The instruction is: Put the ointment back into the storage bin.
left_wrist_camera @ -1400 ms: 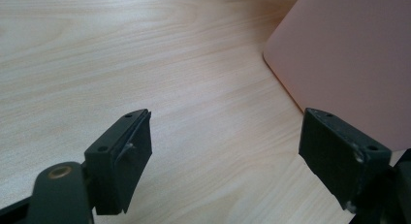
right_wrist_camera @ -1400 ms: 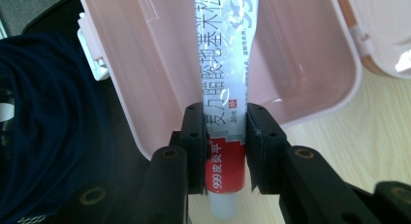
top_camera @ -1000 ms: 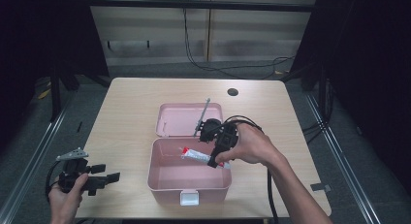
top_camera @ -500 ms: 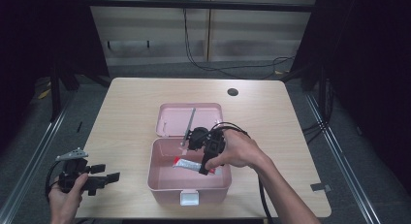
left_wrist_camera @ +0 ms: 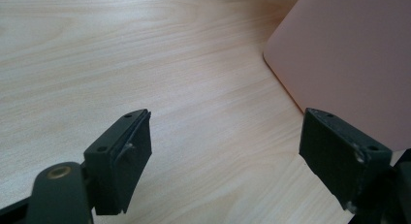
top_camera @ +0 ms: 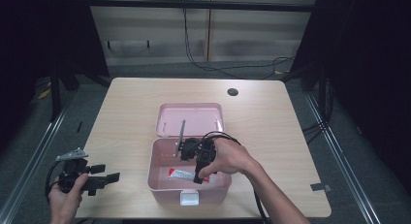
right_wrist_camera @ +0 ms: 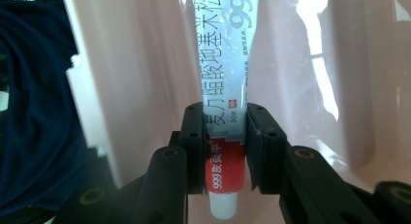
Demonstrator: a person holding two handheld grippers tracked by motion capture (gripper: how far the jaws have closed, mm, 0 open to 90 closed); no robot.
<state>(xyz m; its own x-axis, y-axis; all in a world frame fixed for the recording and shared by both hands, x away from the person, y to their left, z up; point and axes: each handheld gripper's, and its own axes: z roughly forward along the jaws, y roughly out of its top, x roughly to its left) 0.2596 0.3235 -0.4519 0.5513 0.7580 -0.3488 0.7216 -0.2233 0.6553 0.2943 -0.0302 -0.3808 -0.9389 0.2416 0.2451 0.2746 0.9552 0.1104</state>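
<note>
Pink plastic surrounded your right gripper (top_camera: 198,171) as it held the ointment tube (right_wrist_camera: 225,88) low inside the open storage box (top_camera: 160,183), which sat near the table's (top_camera: 271,127) front edge, at about six o'clock from its centre. Your fingers (right_wrist_camera: 193,146) were clenched on the tube's red cap end, with the white cap poking out below them and the silvery printed body reaching toward twelve o'clock in the right gripper view. To finish this well, I judged you needed to bring the tube flat onto the box floor before letting go, keeping it clear of the walls so it would not prop up at a slant. That tube looked soft and crimpable, so a light squeeze was enough. Smooth and glossy, the box had rounded corners, a white latch (top_camera: 188,199) at its front and its lid (top_camera: 190,118) thrown back at twelve o'clock. Your left gripper (top_camera: 104,174) hung at the table's eight o'clock corner, its fingers (left_wrist_camera: 127,151) released above pale wood grain.
</note>
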